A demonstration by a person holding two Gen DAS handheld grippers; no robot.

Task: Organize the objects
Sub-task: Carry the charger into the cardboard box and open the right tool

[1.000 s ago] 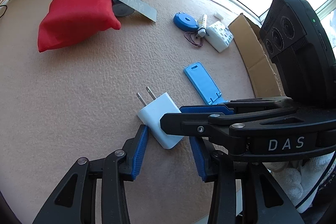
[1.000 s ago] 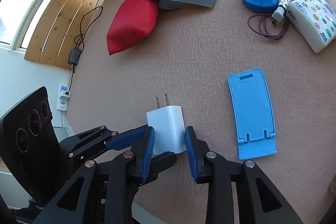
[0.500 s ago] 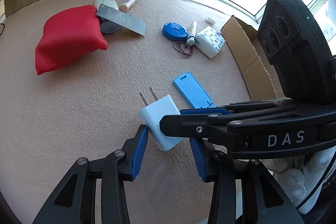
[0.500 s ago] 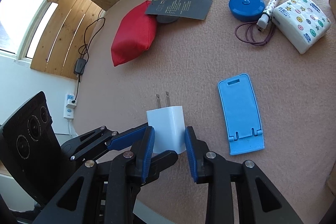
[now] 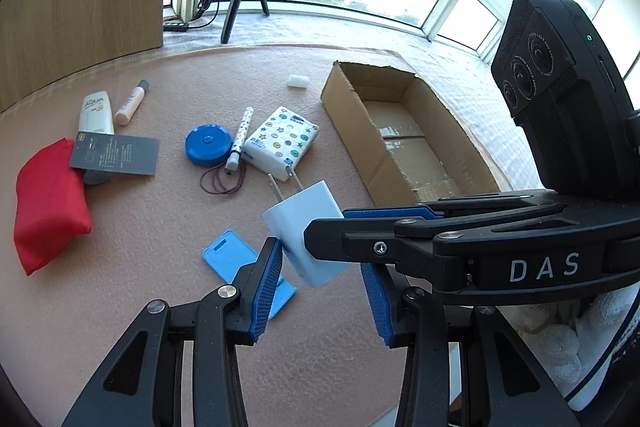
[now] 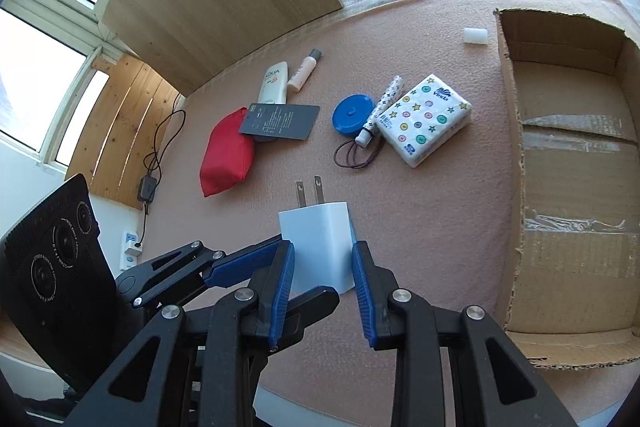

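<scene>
The right gripper (image 6: pixel 323 263) is clamped on a white plug charger (image 6: pixel 318 245), prongs forward, held above the pink desk (image 6: pixel 440 211). The left gripper (image 5: pixel 320 279) brackets the same charger; whether it grips, I cannot tell. Ahead lie a tissue pack (image 6: pixel 426 119), blue tape measure (image 6: pixel 353 115) and red pouch (image 6: pixel 226 153); an open cardboard box (image 6: pixel 576 187) sits at the right edge. Only the left view shows the blue phone stand (image 5: pixel 232 255) under the charger.
</scene>
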